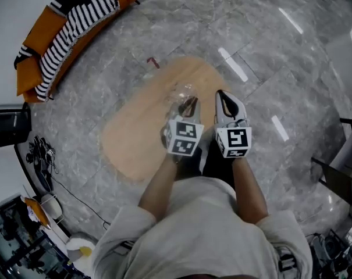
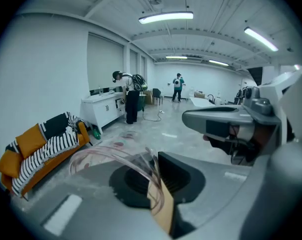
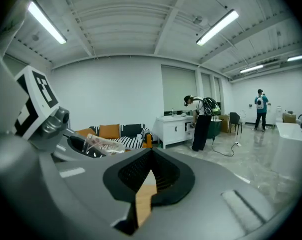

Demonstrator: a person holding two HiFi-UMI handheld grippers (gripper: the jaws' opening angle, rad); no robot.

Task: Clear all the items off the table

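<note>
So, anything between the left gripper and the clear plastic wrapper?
Nothing visible. The left gripper has its jaws shut on the clear plastic wrapper and holds it over the wooden table. The right gripper is beside it, shut and empty, not touching the wrapper.

Looking steeply down from head height onto the table [image 1: 138, 135], with the orange sofa [image 1: 36, 51] at upper left. Riding close on the left gripper [image 2: 154, 160], pointing level along its jaws, aiming to the right of the sofa. Riding on the right gripper [image 3: 151, 154], pointing level almost straight at the sofa, also catching the left gripper; sharing the sofa across all three views.
</note>
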